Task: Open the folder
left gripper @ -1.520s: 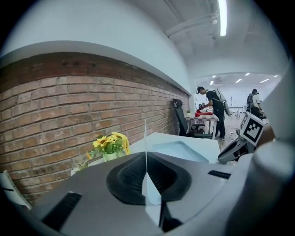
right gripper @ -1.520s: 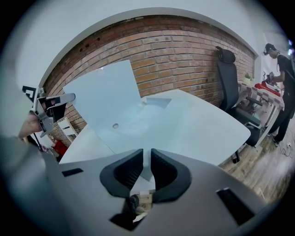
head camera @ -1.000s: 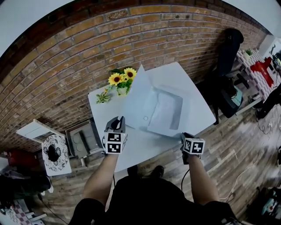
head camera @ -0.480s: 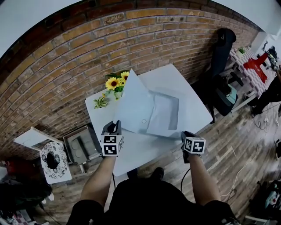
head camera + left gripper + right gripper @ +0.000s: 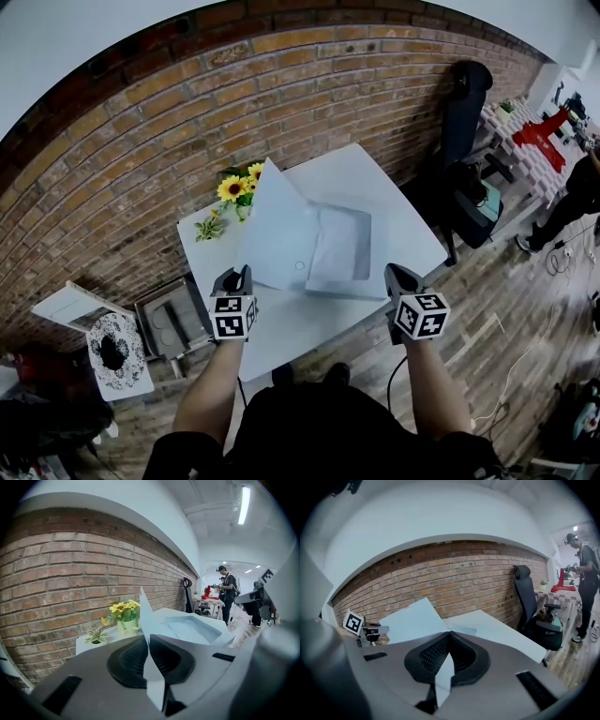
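A pale blue folder point(image 5: 292, 236) lies half unfolded on the white table point(image 5: 361, 169). Its left flap stands up towards the brick wall, and its right part is raised off the table. My left gripper point(image 5: 240, 275) is shut on the near left corner of the folder; in the left gripper view the thin sheet point(image 5: 151, 645) is pinched between the dark pads. My right gripper point(image 5: 394, 275) is shut on the near right corner, held above the table's front edge. In the right gripper view the sheet point(image 5: 446, 660) runs between its pads, and the raised flap point(image 5: 412, 619) shows beyond.
A pot of sunflowers point(image 5: 234, 188) stands at the table's far left corner, just behind the flap. A black office chair point(image 5: 466, 105) is at the right of the table. A grey crate point(image 5: 172, 317) and a small round stand point(image 5: 117, 343) sit on the floor at the left. A person point(image 5: 574, 192) stands far right.
My right gripper has risen with the folder's near right corner, lifting that side off the table. The left gripper has stayed put, still pinching its corner.
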### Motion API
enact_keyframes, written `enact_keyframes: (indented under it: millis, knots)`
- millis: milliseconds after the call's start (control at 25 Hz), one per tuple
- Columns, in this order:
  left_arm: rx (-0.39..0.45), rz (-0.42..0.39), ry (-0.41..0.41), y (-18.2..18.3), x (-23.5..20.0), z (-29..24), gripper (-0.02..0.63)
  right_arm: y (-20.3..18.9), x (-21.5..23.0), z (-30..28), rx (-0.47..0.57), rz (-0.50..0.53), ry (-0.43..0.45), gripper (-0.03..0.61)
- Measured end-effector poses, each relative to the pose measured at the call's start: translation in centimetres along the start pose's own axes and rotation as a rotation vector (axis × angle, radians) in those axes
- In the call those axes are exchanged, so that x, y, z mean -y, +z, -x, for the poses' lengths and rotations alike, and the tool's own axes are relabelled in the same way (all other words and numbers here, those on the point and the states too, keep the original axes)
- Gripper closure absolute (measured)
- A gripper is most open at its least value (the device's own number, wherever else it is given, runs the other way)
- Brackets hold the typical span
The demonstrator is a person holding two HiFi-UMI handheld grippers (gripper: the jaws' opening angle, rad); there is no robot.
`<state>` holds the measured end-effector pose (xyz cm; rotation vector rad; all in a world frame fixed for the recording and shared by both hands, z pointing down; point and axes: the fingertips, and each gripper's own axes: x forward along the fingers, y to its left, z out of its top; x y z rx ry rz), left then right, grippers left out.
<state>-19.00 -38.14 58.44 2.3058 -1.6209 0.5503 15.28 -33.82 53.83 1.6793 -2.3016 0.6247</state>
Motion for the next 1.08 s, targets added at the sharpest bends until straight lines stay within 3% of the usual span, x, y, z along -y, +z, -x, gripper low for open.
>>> enact_keyframes:
  millis: [240, 1080]
  knots:
    - [0.0, 0.002, 0.01, 0.2, 0.1, 0.0, 0.588, 2.2, -1.4, 0.8, 0.059, 0.058, 0.052, 0.565]
    - [-0.004, -0.005, 0.01, 0.3, 0.7, 0.1, 0.588, 2.6, -1.7, 0.3, 0.069, 0.048, 0.078, 0.565]
